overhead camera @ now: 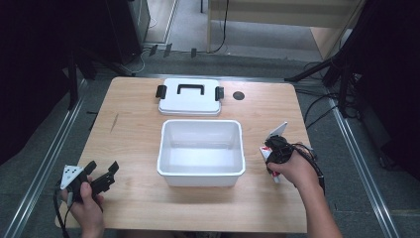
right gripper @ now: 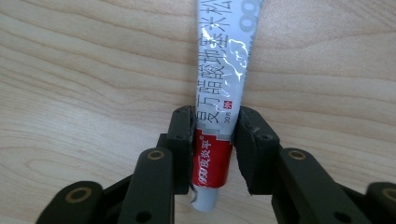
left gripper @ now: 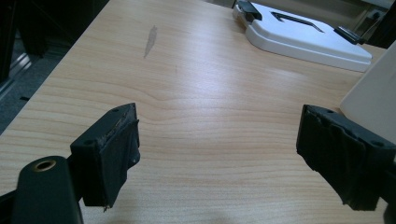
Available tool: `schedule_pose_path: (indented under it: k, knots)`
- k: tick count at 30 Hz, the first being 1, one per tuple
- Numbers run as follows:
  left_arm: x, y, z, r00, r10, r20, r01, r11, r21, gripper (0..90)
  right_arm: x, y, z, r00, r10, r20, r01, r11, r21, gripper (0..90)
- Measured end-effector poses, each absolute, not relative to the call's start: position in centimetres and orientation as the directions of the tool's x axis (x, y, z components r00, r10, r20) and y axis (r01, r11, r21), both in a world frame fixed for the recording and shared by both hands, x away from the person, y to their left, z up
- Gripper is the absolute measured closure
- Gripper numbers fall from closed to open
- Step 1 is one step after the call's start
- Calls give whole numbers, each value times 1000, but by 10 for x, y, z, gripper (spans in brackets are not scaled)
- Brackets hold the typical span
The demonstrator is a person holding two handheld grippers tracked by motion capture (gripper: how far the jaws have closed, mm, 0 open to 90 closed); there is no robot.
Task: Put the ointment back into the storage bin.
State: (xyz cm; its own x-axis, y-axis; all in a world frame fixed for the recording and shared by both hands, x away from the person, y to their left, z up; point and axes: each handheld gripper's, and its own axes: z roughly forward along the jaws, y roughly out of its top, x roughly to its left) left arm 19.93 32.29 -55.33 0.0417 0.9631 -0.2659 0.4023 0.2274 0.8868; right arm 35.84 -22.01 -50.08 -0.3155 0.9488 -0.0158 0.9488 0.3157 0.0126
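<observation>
a light wooden table carries an open white rectangular plastic box near its middle, its inside bare. just behind the box, toward the far edge, lies its flat white plastic lid with a black handle on top and a black clip at each short end. a small dark round hole sits in the tabletop just right of the lid

the right gripper is held at the right side of the table, just beside the box's right wall, in the person's right hand. its jaws are closed onto a white and silver squeeze tube with a red band and printed characters; the pads press the tube from both sides at the red band near its lower end, and the long flat part of the tube runs up and away from the jaws over the wood. in the high view the tube's pale end sticks out toward the far side, tilted

the left gripper is held at the near left corner of the table in the person's left hand, well apart from the box. its jaws stand wide apart with nothing between them, bare wood showing in the gap. in the left gripper view the lid lies far ahead and a white wall of the box rises at the right edge
</observation>
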Motion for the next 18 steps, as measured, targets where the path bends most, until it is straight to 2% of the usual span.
schedule_pose_path:
  k: [8, 18]
  knots:
    - [199, 323, -553, 40, 963, -267, 404, 229, 885, 141, 359, -220, -500, -320, 947, -27, 947, 320, 16, 720]
    - [200, 323, -553, 40, 964, -263, 408, 225, 885, 141, 356, -218, -476, -335, 942, 1, 941, 335, 55, 721]
